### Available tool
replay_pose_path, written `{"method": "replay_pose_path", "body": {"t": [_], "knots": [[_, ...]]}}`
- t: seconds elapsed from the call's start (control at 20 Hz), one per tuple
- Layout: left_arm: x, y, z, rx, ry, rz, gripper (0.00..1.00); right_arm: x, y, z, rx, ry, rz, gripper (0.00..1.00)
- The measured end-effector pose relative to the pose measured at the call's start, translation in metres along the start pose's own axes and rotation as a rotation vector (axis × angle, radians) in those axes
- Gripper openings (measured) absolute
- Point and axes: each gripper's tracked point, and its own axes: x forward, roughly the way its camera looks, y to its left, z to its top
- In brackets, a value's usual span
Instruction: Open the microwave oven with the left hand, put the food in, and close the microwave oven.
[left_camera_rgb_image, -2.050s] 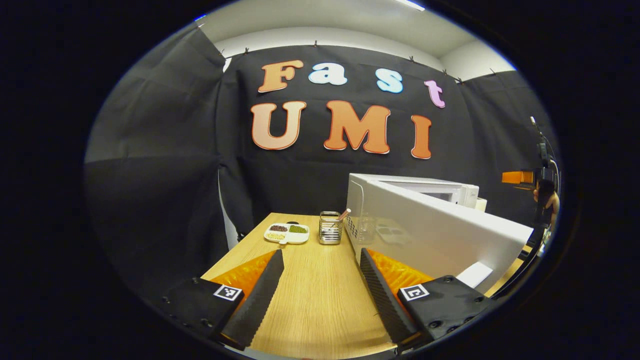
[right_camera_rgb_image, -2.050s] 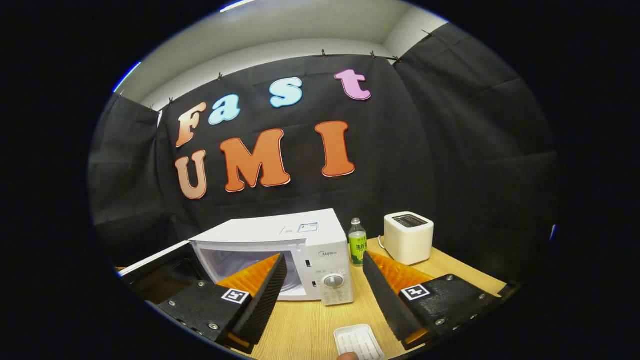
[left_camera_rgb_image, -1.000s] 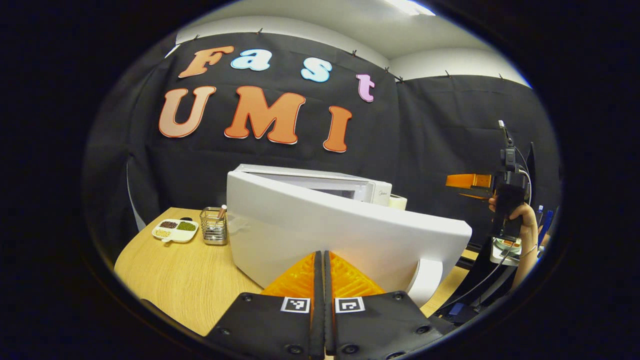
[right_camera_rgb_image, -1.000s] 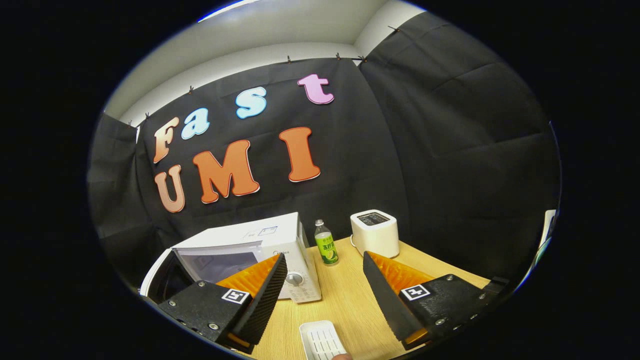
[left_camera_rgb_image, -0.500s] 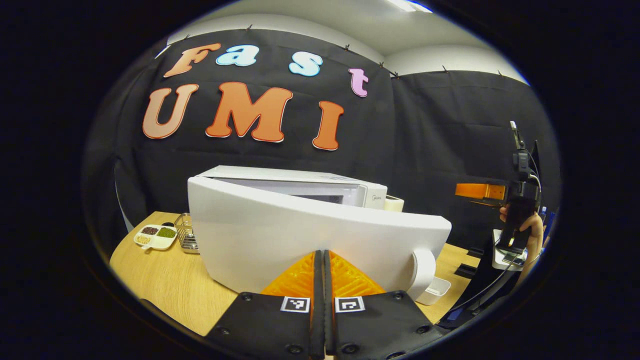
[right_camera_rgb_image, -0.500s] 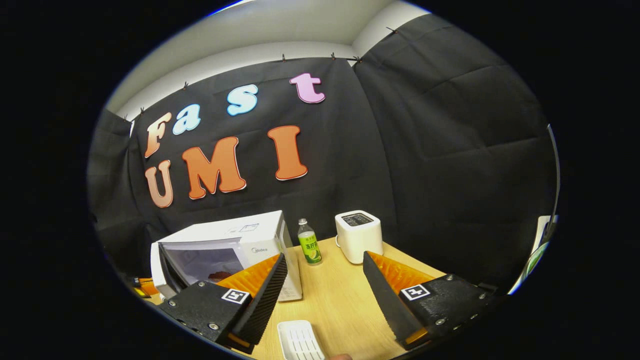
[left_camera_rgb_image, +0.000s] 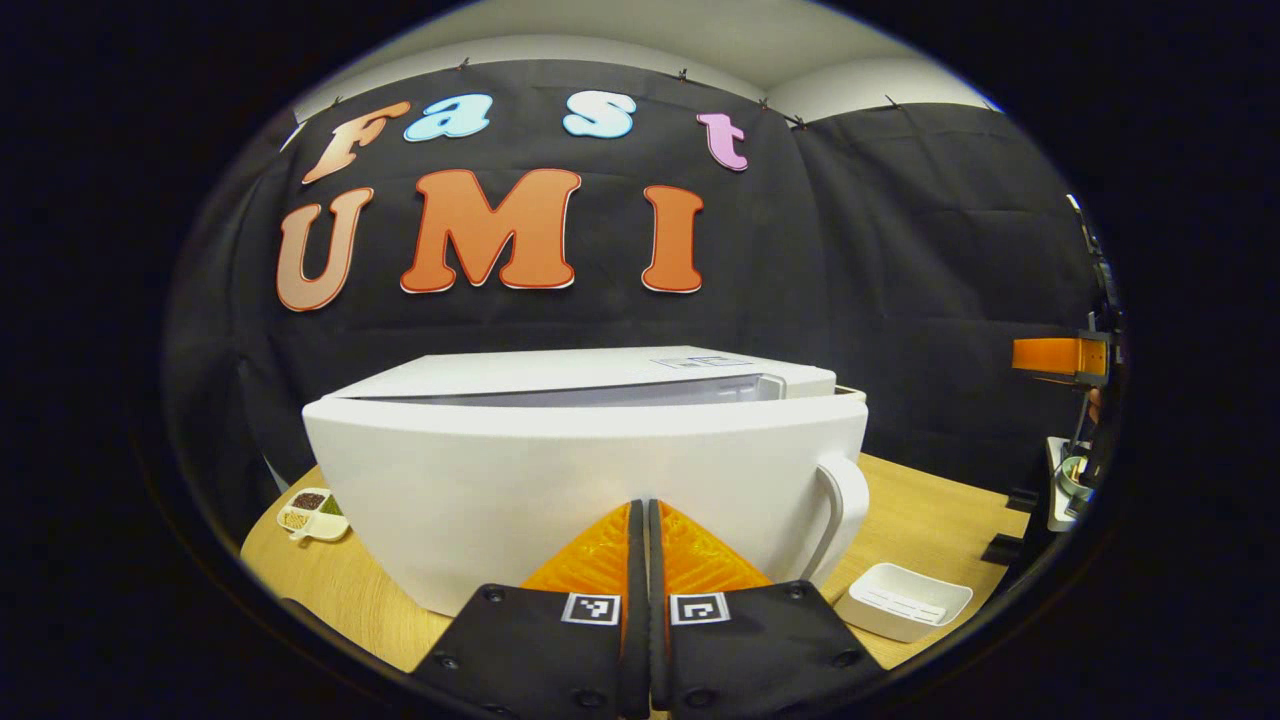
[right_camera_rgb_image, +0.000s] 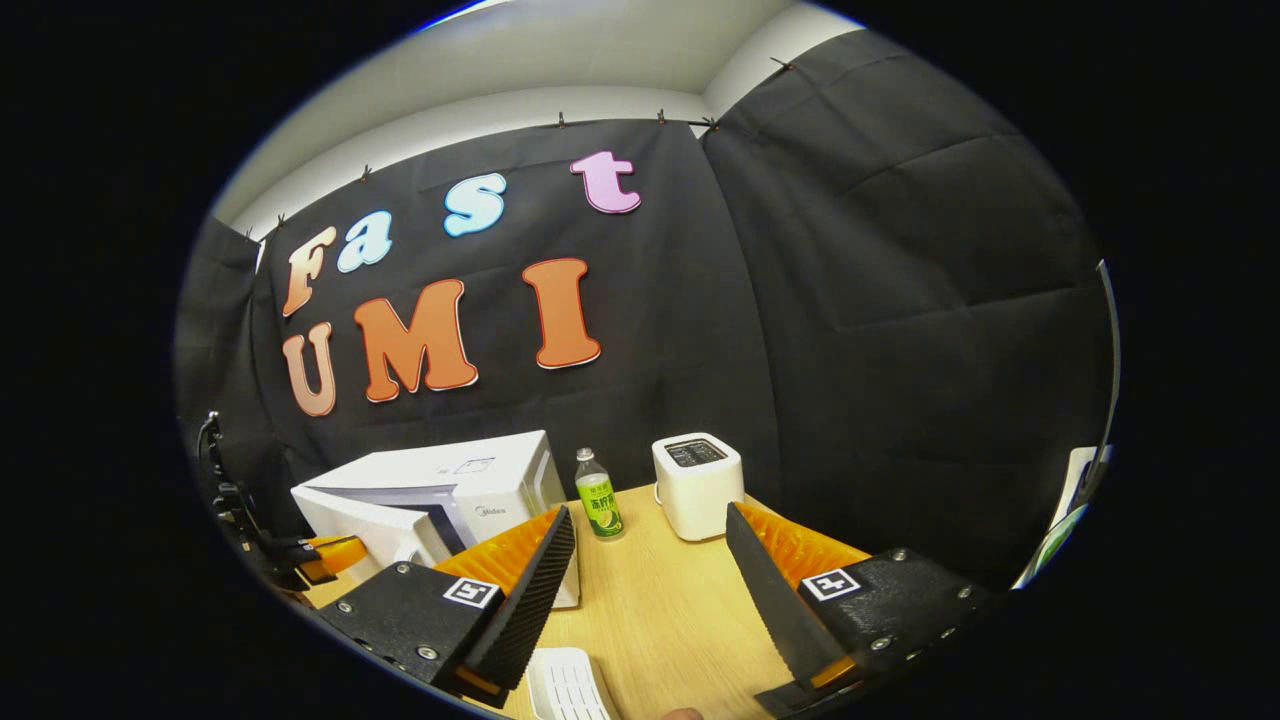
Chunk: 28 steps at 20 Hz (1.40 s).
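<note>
The white microwave (left_camera_rgb_image: 560, 375) stands on the wooden table (left_camera_rgb_image: 930, 510). Its door (left_camera_rgb_image: 560, 480) is almost closed, with a narrow gap left along the top. A white handle (left_camera_rgb_image: 838, 510) runs down the door's right edge. My left gripper (left_camera_rgb_image: 641, 508) is shut with nothing between its fingers, and its tips rest against the door's outer face. The door hides the oven's inside. In the right gripper view the microwave (right_camera_rgb_image: 450, 480) is at the lower left, with the left gripper (right_camera_rgb_image: 325, 556) at its door. My right gripper (right_camera_rgb_image: 650, 520) is open and empty above the table.
An empty white tray (left_camera_rgb_image: 905, 600) lies on the table right of the door, and the white tray (right_camera_rgb_image: 565, 685) is also just below my right fingers. A green-labelled bottle (right_camera_rgb_image: 598, 506) and a white toaster (right_camera_rgb_image: 697, 484) stand right of the microwave. A sectioned dish (left_camera_rgb_image: 310, 510) sits far left.
My left gripper went from open to shut and has pushed the door from wide open to nearly closed. My right gripper has swung right, away from the oven.
</note>
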Motion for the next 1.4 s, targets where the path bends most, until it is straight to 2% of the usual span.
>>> {"method": "replay_pose_path", "body": {"t": [0.05, 0.1, 0.15, 0.25, 0.45, 0.5, 0.55, 0.65, 0.7, 0.75, 0.9, 1.05, 1.15, 1.4], "knots": [[0.009, 0.001, -0.001, -0.004, 0.007, 0.013, 0.00, 0.002, 0.000, -0.001, -0.005, 0.003, 0.002, 0.94], [0.016, 0.004, 0.001, 0.001, 0.013, 0.036, 0.05, 0.003, -0.001, -0.001, -0.008, 0.008, 0.002, 0.95], [0.024, 0.007, 0.001, 0.011, 0.018, 0.055, 0.05, 0.005, -0.002, -0.003, -0.011, 0.014, 0.002, 0.95], [0.029, -0.001, 0.003, -0.011, 0.013, 0.040, 0.05, 0.009, -0.001, -0.002, -0.019, 0.017, 0.001, 0.95], [0.036, 0.002, 0.004, 0.024, 0.014, 0.124, 0.04, 0.014, -0.003, -0.004, -0.024, 0.026, -0.005, 0.95], [0.037, 0.000, -0.006, 0.019, 0.060, 0.134, 0.04, 0.014, -0.001, -0.006, -0.029, 0.033, -0.002, 0.95], [0.038, -0.007, 0.001, 0.017, 0.030, 0.121, 0.04, 0.014, 0.000, -0.006, -0.035, 0.035, 0.001, 0.95], [0.041, -0.013, -0.003, 0.038, 0.062, 0.101, 0.04, 0.013, 0.001, 0.000, -0.038, 0.032, 0.000, 0.94], [0.035, -0.008, -0.003, 0.057, 0.076, 0.121, 0.00, 0.011, 0.004, 0.004, -0.039, 0.029, 0.007, 0.94], [0.027, -0.004, 0.005, 0.057, 0.070, 0.130, 0.04, 0.006, 0.003, 0.005, -0.043, 0.025, 0.013, 0.95], [-0.008, 0.009, 0.044, -0.016, 0.018, 0.118, 0.04, 0.002, 0.010, 0.022, -0.062, 0.002, 0.019, 0.95], [-0.061, 0.044, 0.087, -0.029, -0.025, 0.145, 0.04, -0.006, 0.025, 0.037, -0.065, -0.008, 0.051, 0.95], [-0.102, 0.075, 0.112, -0.023, -0.060, 0.182, 0.04, -0.012, 0.033, 0.046, -0.071, -0.023, 0.067, 0.95], [-0.207, 0.150, 0.137, 0.006, -0.113, 0.332, 0.04, -0.026, 0.047, 0.063, -0.070, -0.042, 0.086, 0.95]]}}
